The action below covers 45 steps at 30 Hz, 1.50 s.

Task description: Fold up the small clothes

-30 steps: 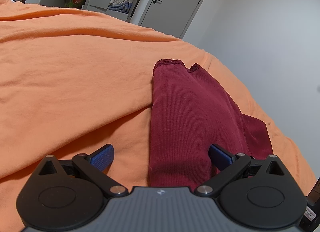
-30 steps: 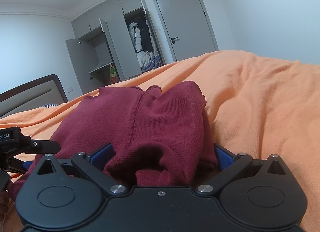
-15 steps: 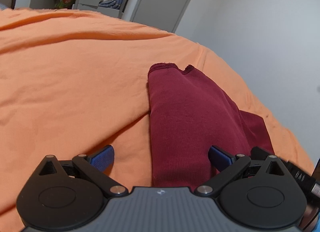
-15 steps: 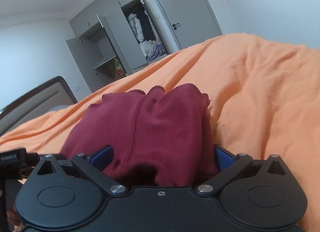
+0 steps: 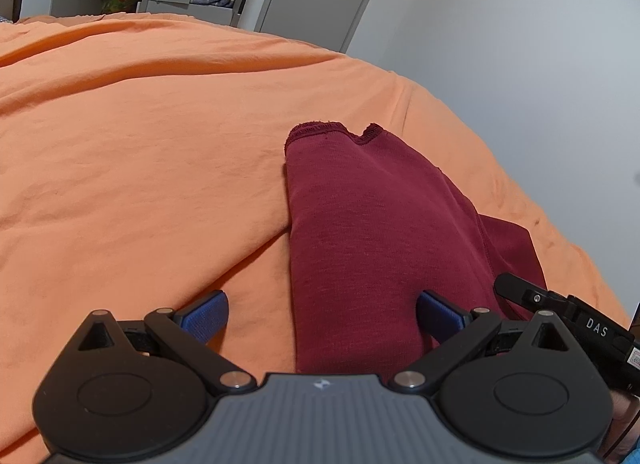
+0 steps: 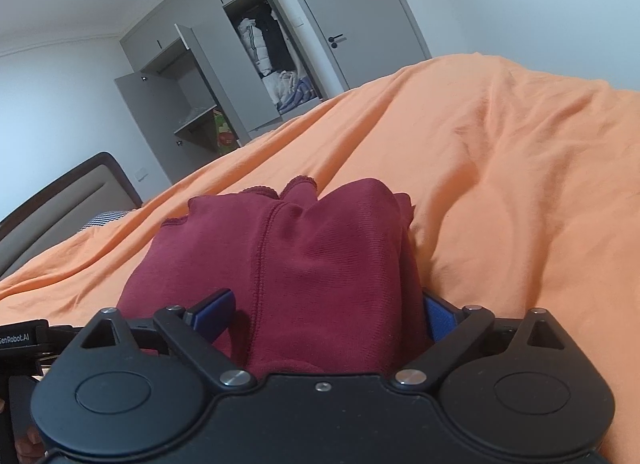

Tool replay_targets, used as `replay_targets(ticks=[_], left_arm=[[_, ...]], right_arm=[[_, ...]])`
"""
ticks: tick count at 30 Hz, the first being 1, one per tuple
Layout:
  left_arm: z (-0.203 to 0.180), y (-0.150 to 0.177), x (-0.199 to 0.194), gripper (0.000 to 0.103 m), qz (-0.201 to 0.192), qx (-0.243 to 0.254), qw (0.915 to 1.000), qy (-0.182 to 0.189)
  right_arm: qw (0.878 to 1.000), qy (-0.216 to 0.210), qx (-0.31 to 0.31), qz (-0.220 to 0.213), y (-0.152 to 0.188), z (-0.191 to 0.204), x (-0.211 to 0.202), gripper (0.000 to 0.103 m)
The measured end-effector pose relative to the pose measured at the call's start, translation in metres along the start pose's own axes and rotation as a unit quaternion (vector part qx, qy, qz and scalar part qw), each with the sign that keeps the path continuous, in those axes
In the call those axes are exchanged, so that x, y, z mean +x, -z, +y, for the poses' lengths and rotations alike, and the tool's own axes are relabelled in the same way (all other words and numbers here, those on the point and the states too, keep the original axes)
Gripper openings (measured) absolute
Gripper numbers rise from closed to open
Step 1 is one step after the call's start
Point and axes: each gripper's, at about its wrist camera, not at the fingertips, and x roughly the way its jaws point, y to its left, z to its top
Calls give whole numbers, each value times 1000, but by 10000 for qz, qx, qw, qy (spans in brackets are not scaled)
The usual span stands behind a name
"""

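Both spread tongs, left (image 5: pixel 322 310) and right (image 6: pixel 326 314), astride the maroon garment (image 5: pixel 360 223).

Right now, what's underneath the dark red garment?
The dark red garment lies on an orange bedsheet, which shows all around it. Whatever is between its folded layers is covered.

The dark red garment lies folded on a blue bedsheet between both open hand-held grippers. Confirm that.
Not quite: the bedsheet is orange, not blue, as the left wrist view shows. The dark red garment does lie folded between the open left hand-held gripper and right hand-held gripper.
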Motion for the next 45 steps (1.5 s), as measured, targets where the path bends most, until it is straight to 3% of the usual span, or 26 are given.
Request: replay_targets(ticks=[7,12,13,14,16,20,23,26,30,35,45], left_arm=[[-4,-3,0,102,45,20,9997,252],[-14,-4,3,88,50,109,9992,391],[-16,-4,3,87,48,105,9991,408],[-18,-4,3,87,36,120,9993,362],[-20,-5,2,80,4,185,9994,304],[-17,-7,-4,60,-55,152,9994,302],[-20,-9,-12,43,-162,329,9989,279],[-27,-11,-24,37,-345,633,9970,283],[-30,-19,-41,36,-584,848,9942,311],[-20,-29,-65,35,-959,967,9907,48],[44,-50,-103,35,-1342,479,9881,-582]], right_arm=[[9999,121,-43,14,0,5,-3,74],[9997,119,-207,66,0,11,-5,61],[9996,118,-231,65,-1,11,-5,57],[9995,144,-261,54,-1,13,-6,46],[9993,211,-317,37,-1,15,-9,38],[9989,211,-405,-55,-3,22,-16,19],[9980,232,-565,-186,-6,33,-21,17],[9954,214,-874,-326,-9,50,-27,16],[9899,146,-1301,-537,-13,79,-33,15],[9855,-73,-1524,-749,-20,110,-28,15],[9815,-750,-1594,-746,-33,180,19,15]])
